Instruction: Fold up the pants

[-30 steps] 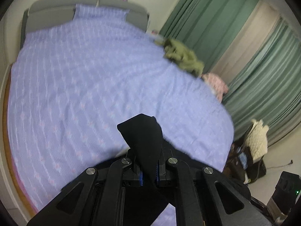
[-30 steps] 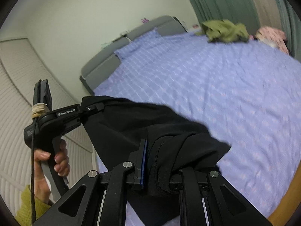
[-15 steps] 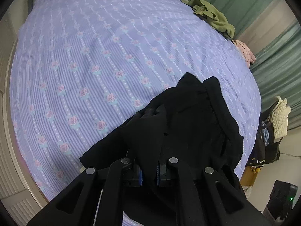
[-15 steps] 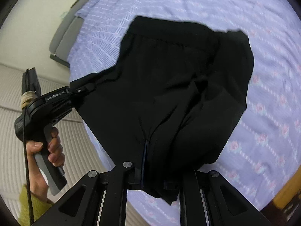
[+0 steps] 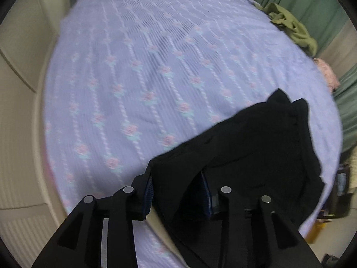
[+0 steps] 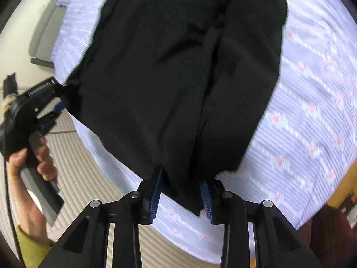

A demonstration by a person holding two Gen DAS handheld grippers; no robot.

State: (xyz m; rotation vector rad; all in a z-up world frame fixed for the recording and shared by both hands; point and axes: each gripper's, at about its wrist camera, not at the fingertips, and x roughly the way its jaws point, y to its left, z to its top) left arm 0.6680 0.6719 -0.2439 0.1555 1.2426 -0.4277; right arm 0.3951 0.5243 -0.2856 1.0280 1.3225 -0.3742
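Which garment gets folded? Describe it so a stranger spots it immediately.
Start from the bed with the lilac rose-print sheet. At its near edge, in front of both tongs, the black pants lie spread. They are the only black item there; the olive garment and the pink one sit crumpled along the far side.

The black pants run off the right wrist view at 12 o'clock, hiding the bed beneath. At 9 o'clock, cloth covers the left tool tips; motion blurs the bedspread.
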